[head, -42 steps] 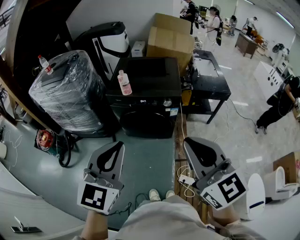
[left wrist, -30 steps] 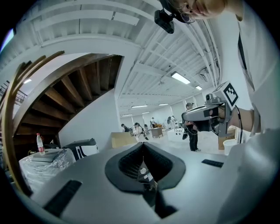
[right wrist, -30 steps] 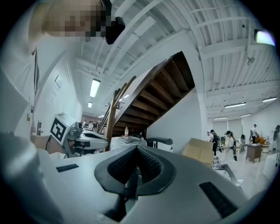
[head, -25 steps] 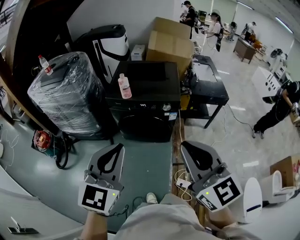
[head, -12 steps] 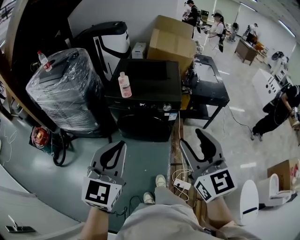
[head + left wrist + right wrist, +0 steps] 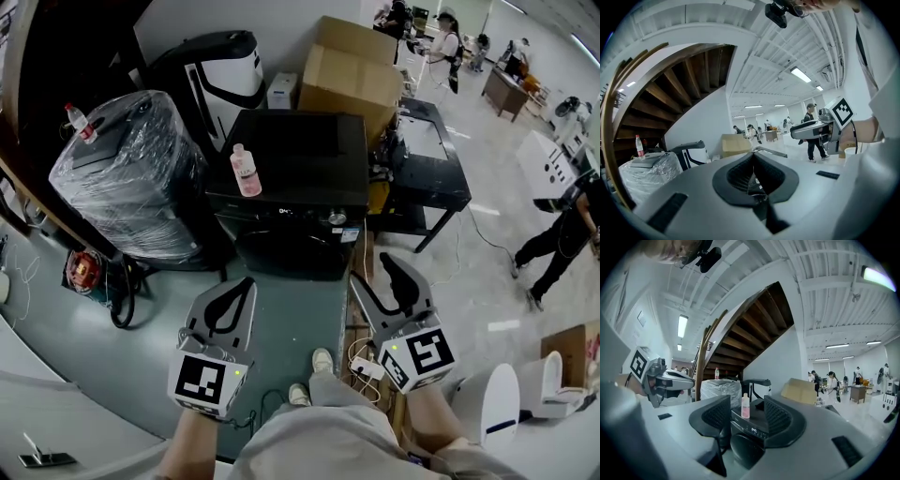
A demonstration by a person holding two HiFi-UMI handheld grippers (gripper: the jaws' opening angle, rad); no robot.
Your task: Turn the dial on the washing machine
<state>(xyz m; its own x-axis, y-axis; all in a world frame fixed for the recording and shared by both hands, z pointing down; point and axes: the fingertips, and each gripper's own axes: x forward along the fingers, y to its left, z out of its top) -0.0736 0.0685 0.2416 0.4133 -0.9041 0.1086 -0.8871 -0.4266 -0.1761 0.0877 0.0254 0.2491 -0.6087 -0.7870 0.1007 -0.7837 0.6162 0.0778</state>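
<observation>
1. the right gripper [image 6: 370,267] has its jaws wide apart; they have just been opening, and nothing is clamped between them. in the right gripper view [image 6: 746,401] the washing machine [image 6: 749,446] only shows through the gap, far beyond the tips.
2. the left gripper [image 6: 242,286] has its jaws together and holds nothing.
3. the dial [image 6: 337,218] sits on the washing machine's front panel, ahead of the right gripper and slightly toward the left gripper's side, well apart from both.
4. likely risk: the dial looks small and smooth, so jaws closing off-centre could slip off it or press the panel beside it instead.
5. a pink bottle [image 6: 246,172] stands upright on the machine's top, ahead of the left gripper and near the front edge; a high approach could knock it over.
6. cables and a power strip [image 6: 367,367] lie on the floor just below the right gripper, near the person's feet; stepping forward could snag them and jerk the aim.
</observation>
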